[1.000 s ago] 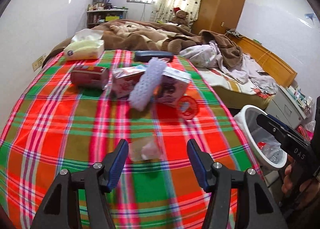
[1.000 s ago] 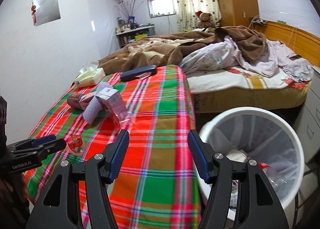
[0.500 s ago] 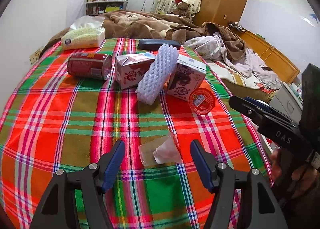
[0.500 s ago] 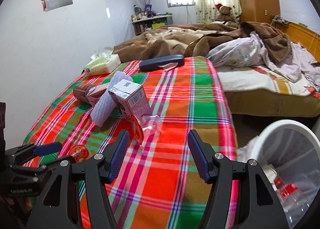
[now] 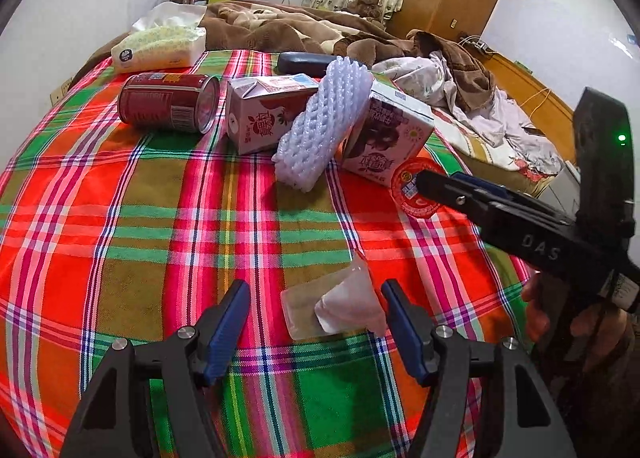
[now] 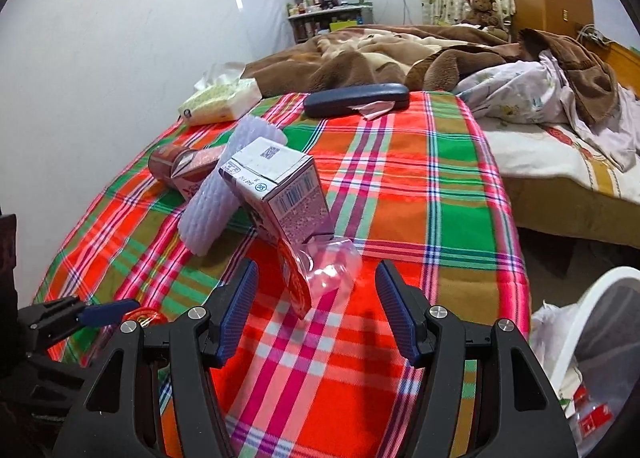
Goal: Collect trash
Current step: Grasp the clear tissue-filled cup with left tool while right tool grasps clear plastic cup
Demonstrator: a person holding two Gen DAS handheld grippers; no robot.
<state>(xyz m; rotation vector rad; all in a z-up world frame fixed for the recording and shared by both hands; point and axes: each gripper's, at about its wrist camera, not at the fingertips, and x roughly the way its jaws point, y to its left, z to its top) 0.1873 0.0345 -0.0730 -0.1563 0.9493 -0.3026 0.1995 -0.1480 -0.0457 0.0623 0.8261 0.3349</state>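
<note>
On the plaid tablecloth a crumpled clear plastic piece lies between the fingertips of my left gripper, which is open, its pads apart from the plastic. Farther back lie a red can, a pink carton, a white foam net sleeve and a purple carton. A clear cup with a red lid leans on the purple carton, just between the tips of my open right gripper. The right gripper reaches in from the right side.
A tissue pack and a dark glasses case sit at the table's far edge. A white bin holding trash stands on the floor to the right of the table. An unmade bed lies beyond. My left gripper shows at lower left.
The left gripper sank toward the clear plastic and widened a little. The right gripper swung left from above the bin to the table, closing in on the red-lidded cup.
</note>
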